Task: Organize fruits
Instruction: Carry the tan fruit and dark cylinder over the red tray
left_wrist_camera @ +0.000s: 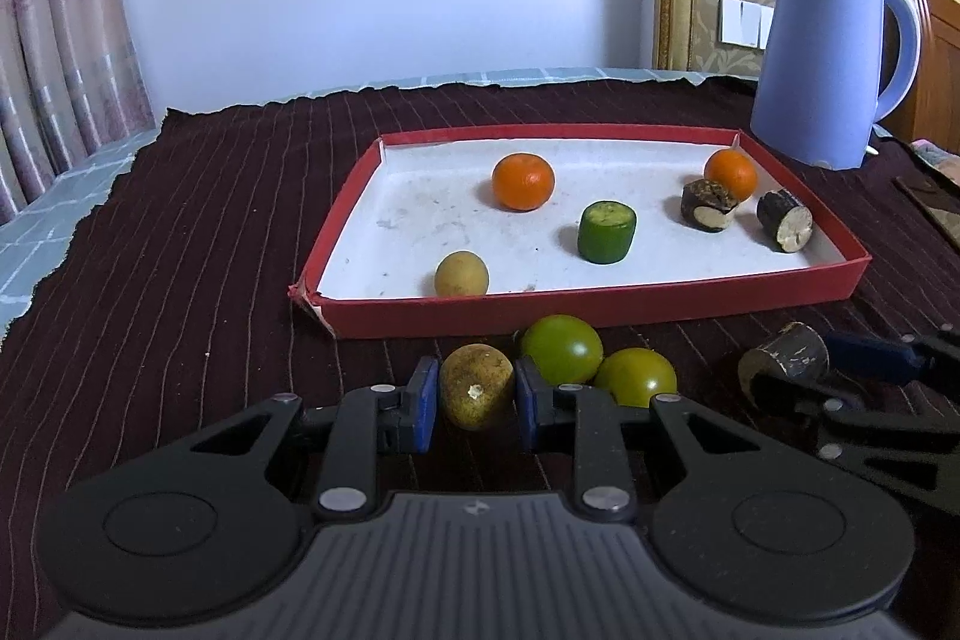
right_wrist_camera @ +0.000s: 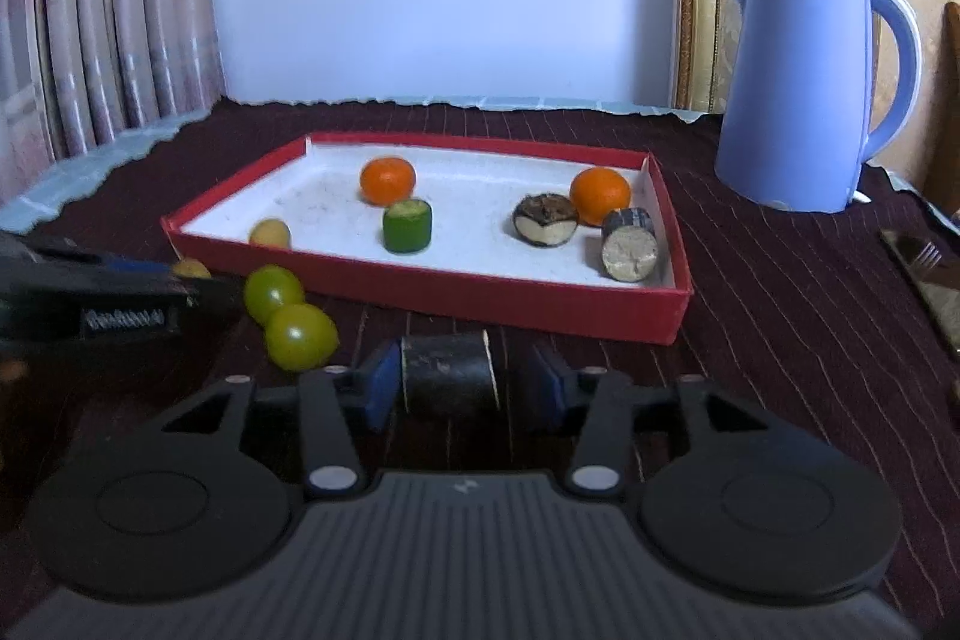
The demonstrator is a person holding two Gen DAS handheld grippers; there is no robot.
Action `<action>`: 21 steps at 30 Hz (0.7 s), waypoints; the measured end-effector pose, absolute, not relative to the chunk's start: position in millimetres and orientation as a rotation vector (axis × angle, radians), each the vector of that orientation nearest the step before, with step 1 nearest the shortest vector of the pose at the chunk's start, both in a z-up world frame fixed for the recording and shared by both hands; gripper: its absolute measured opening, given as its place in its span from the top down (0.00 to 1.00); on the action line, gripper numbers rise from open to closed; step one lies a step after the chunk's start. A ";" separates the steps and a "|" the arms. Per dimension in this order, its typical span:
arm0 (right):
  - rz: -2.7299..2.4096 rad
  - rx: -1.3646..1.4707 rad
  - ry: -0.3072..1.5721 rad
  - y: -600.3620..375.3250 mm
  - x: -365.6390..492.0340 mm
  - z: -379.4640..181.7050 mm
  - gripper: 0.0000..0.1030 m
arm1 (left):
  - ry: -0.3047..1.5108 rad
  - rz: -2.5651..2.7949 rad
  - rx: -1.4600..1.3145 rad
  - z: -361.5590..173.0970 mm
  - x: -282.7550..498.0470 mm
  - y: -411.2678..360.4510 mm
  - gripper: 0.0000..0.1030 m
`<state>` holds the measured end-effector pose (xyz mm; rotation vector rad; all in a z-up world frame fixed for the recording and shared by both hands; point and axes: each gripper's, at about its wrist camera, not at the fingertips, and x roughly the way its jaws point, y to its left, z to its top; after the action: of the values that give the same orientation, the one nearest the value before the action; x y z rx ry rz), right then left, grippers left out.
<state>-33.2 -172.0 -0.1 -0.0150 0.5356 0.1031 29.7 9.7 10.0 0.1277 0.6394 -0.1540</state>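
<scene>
A red tray [left_wrist_camera: 600, 307] with a white floor holds two oranges [left_wrist_camera: 522, 181], a green cut piece [left_wrist_camera: 606, 232], two dark cut pieces [left_wrist_camera: 708, 205] and a small yellow-brown fruit [left_wrist_camera: 461, 274]. My left gripper [left_wrist_camera: 474, 394] is shut on a yellow-brown fruit [left_wrist_camera: 477, 385] on the cloth in front of the tray. Two green fruits [left_wrist_camera: 561, 349] lie just to its right. My right gripper [right_wrist_camera: 465, 385] is open around a dark cut piece [right_wrist_camera: 447, 370] on the cloth; the left pad touches it, the right pad stands apart.
A blue kettle [left_wrist_camera: 828, 58] stands at the back right beside the tray. A dark striped cloth [left_wrist_camera: 210, 250] covers the table. A fork [right_wrist_camera: 927, 259] lies on a strip at the far right. Curtains hang at the left.
</scene>
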 end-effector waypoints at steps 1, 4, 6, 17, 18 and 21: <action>0.105 -0.014 0.547 -171.9 -31.6 -2.3 0.56 | 0.641 -0.156 0.127 9.6 30.1 9.6 0.74; 0.123 -0.015 0.570 -171.5 -28.7 -6.9 0.68 | 0.644 -0.156 0.128 8.0 30.4 8.4 0.74; 0.123 -0.025 0.561 -170.0 -30.9 -5.6 0.68 | 0.648 -0.155 0.125 7.9 30.4 8.4 0.74; 0.113 -0.003 0.469 -174.7 -41.6 19.1 0.68 | 0.633 -0.140 0.127 18.7 32.1 -3.9 0.74; 0.112 0.002 0.468 -175.9 -40.8 20.0 0.68 | 0.636 -0.137 0.126 19.3 33.5 -4.7 0.74; 0.106 0.012 0.455 -178.4 -39.4 24.6 0.68 | 0.640 -0.130 0.118 22.5 39.2 -7.0 0.74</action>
<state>-39.4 -178.4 24.6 0.0123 0.4549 0.1059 39.2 -7.0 22.5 0.1180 0.6401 -0.1299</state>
